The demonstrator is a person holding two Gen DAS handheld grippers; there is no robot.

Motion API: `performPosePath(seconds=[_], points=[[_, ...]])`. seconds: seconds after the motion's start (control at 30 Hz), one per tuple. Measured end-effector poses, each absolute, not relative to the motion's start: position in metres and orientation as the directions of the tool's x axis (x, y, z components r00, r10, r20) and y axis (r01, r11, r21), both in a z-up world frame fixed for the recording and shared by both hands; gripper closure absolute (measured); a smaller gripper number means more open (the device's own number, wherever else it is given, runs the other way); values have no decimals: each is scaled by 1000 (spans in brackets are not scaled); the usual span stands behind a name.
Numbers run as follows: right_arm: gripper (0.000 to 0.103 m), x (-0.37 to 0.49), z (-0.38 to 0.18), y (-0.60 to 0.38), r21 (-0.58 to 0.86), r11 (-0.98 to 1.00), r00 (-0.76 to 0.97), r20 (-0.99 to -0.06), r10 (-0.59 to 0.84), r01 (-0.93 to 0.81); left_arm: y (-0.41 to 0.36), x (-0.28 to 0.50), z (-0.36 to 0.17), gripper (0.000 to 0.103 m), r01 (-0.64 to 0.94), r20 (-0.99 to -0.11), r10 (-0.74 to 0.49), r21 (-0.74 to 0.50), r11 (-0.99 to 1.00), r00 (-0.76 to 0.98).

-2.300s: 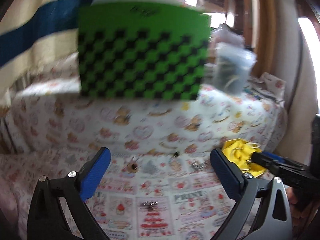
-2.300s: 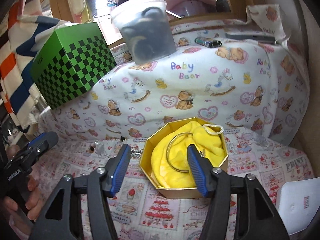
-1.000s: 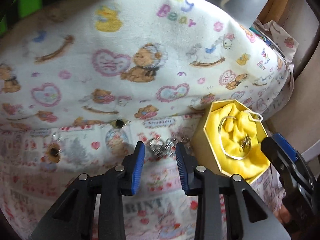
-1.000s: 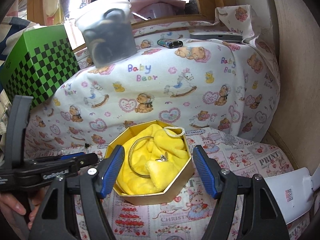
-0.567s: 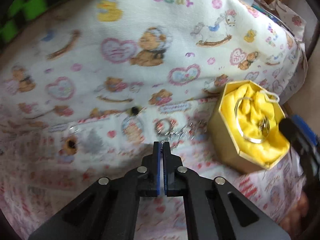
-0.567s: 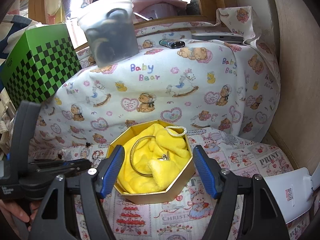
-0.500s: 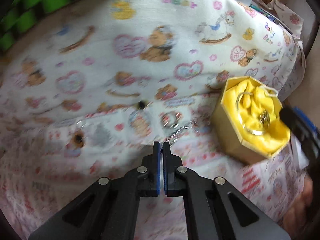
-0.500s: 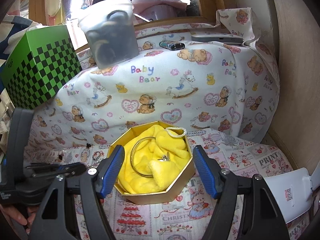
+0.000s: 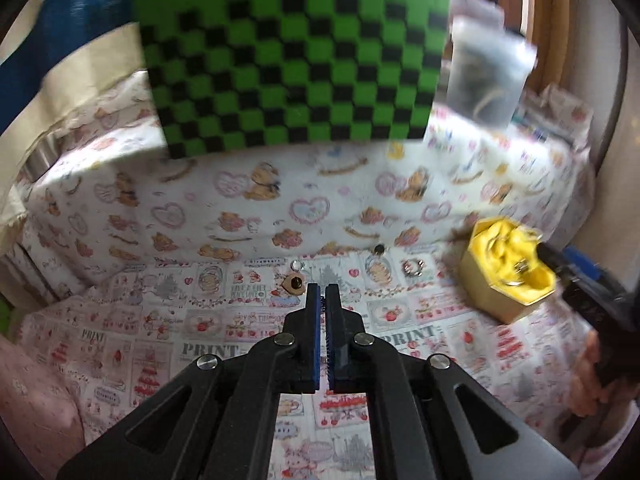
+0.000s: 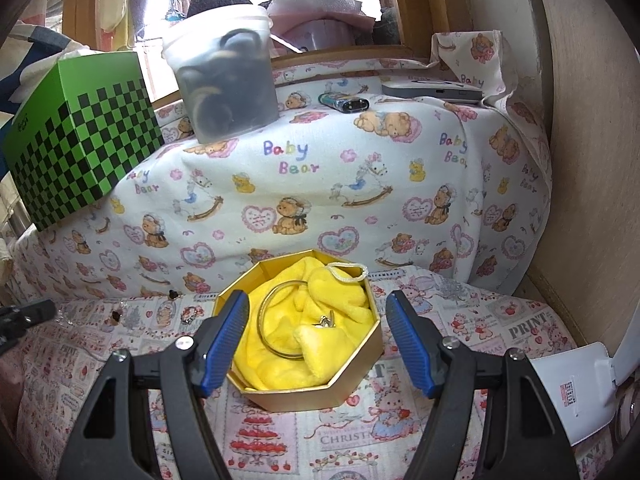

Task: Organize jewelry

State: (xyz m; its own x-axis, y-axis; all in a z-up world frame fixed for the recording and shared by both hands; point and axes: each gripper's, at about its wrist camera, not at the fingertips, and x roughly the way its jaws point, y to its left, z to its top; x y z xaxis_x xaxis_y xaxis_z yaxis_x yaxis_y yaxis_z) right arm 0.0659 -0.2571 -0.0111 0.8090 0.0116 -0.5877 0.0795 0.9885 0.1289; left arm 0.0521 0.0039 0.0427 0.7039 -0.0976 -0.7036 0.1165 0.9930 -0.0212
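Note:
A gold octagonal box (image 10: 348, 390) lined with yellow cloth (image 10: 332, 308) holds a metal bangle (image 10: 266, 312) and a small ring (image 10: 326, 322); it also shows in the left wrist view (image 9: 480, 292). My right gripper (image 10: 316, 340) is open and empty, its fingers either side of the box. My left gripper (image 9: 323, 292) is shut, lifted above the printed cloth; a thin chain seems pinched between its pads. A beaded ring (image 9: 413, 267), a brown earring (image 9: 295, 282), a dark stud (image 9: 378, 248) and a clear stone (image 9: 296, 266) lie on the cloth.
A green checkered box (image 10: 80, 140) and a translucent tub (image 10: 226, 72) stand on the raised ledge covered in teddy-bear cloth (image 10: 360, 184). A lighter (image 10: 344, 102) and a phone (image 10: 432, 90) lie behind. A white card (image 10: 576, 388) is at right.
My left gripper closed on the chain near the box, then lifted and pulled back to the left. My right gripper stayed open around the box.

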Motion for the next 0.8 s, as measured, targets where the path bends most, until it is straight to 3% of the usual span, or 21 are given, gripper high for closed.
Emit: performPosePath(seconds=[0.2,0.47,0.7,0.8], points=[[34,66,-12,-256,118,991,809,-588,13,70,44,43,43,102,88,-659,-166,-150,985,734],[34,65,-11,-253,127,991,808,-589,37,47,75,44,14,102,36,-668,-144,-173,984,730],[35,59,-3,-236,91,996,821,-569,42,12,80,17,39,102,45,-596,-158,-199,979,787],[40,61,6,-222,85,996,818,-571,76,-34,81,18,38,102,56,-591,-176,-216,975,787]])
